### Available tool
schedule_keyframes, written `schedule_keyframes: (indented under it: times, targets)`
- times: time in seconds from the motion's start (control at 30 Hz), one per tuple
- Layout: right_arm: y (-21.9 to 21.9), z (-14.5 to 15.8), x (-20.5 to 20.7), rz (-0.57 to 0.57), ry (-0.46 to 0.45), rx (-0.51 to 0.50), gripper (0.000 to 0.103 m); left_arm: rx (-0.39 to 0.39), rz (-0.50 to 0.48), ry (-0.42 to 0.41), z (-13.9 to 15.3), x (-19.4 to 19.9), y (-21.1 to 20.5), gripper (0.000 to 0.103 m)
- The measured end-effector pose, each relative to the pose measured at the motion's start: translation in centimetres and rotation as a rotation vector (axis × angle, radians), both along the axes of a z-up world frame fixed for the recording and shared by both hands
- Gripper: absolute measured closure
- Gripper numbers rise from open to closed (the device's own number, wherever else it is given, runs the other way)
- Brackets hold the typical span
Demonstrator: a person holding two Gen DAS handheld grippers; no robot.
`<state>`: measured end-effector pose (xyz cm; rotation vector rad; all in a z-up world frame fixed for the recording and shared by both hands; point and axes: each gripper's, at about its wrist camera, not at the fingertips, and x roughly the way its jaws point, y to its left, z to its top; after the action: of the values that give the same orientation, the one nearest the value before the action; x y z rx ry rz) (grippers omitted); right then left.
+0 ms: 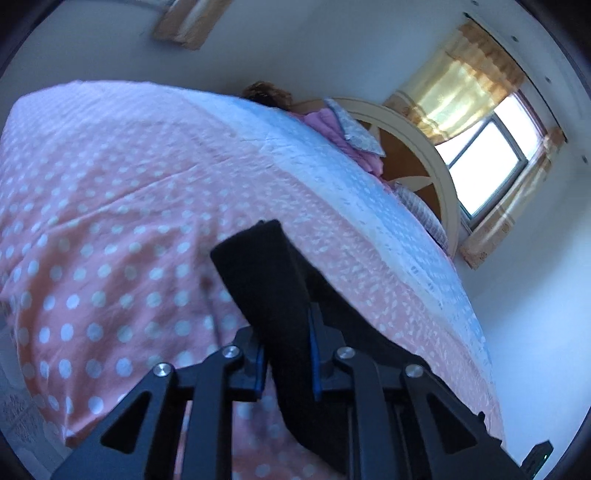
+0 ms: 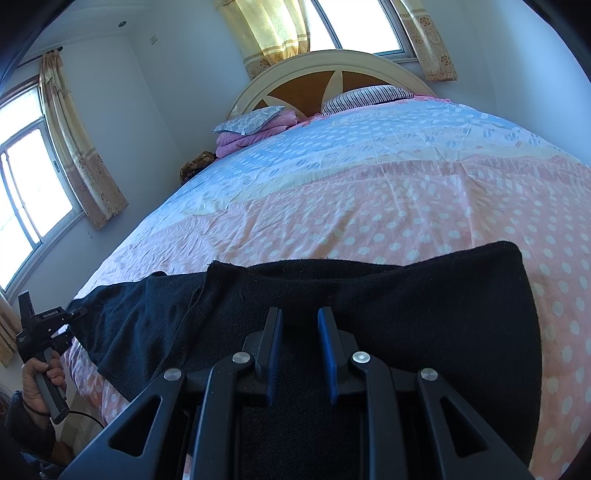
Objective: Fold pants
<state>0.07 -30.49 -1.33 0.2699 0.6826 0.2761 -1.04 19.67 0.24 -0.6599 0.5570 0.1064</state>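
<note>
Black pants (image 2: 332,295) lie right under the right gripper (image 2: 300,328), spread across the near part of the bed (image 2: 369,192). That gripper hangs just over the dark cloth with its two fingers a little apart, and nothing sits between them.

One end of the pants stretches off to the left, to the edge of the bed. The left gripper (image 2: 75,314) is there, and a hand (image 2: 37,373) holds its handle. In the left wrist view, the left gripper (image 1: 286,325) pinches a thick fold of the pants (image 1: 266,273) tight between its blue pads (image 1: 314,332). The fold sticks up past the fingers.

Pink cloth with white dots covers the near half of the bed, and blue cloth with white dots covers the far half. A striped pillow (image 2: 365,94) and a small flowered pillow (image 2: 251,120) rest by the round headboard (image 2: 295,70). The flowered one sits on a folded pink blanket (image 2: 243,142). Yellow curtains (image 2: 273,29) hang by the bright windows (image 2: 33,192).
</note>
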Motion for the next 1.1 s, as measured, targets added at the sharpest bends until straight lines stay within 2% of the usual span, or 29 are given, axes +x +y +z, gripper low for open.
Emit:
schedule_keyframes:
  times: [0.13,0.2,0.33,0.43,0.57,0.63,0.73,0.87,0.9,0.93,1.03,1.07,1.1]
  targets:
    - [-1.2,0.2,-0.1,-0.014,0.006,0.105,0.081,0.177,-0.184,-0.128,5.5,0.4,-5.3,0.085]
    - [-2.5,0.4,-0.3,-0.04,-0.006,0.186,0.081,0.261,-0.323,-0.212,8.2,0.3,-9.8,0.085]
    - [-5.7,0.7,-0.9,-0.093,-0.029,0.345,0.081,0.337,-0.583,-0.324,10.7,-0.3,-18.3,0.085]
    - [-7.2,0.8,-1.3,-0.099,-0.043,0.431,0.081,0.41,-0.793,-0.341,9.9,-0.9,-26.1,0.085]
    - [-8.9,0.0,-1.4,-0.103,-0.036,0.584,0.081,0.485,-0.962,-0.277,5.0,-1.6,-33.4,0.085]
    - [-9.4,-0.5,-1.4,-0.097,-0.029,0.648,0.081,0.555,-0.979,-0.244,2.5,-2.0,-35.5,0.085]
    - [-9.4,-0.8,-1.2,-0.062,-0.032,0.722,0.081,0.641,-0.982,-0.218,0.5,-2.4,-36.9,0.084]
    - [-8.3,-0.7,-0.6,-0.013,-0.009,0.731,0.081,0.763,-0.985,-0.289,-0.1,-4.0,-37.3,0.079]
    - [-8.1,-0.9,-0.4,-0.005,0.01,0.735,0.076,0.775,-0.994,-0.3,0.0,-4.4,-37.4,0.076]
    - [-7.9,-1.0,-0.2,-0.002,0.023,0.737,0.065,0.767,-1.017,-0.307,0.3,-4.6,-37.0,0.075]
    - [-7.7,-0.5,-0.5,0.015,0.001,0.745,0.046,0.704,-1.092,-0.318,1.6,-5.3,-35.1,0.052]
    - [-7.6,-0.2,-0.6,0.015,-0.01,0.728,0.043,0.679,-1.099,-0.316,2.3,-5.5,-34.0,0.039]
    - [-7.2,0.1,-0.8,0.012,-0.016,0.687,0.042,0.655,-1.088,-0.315,2.8,-5.6,-32.9,0.033]
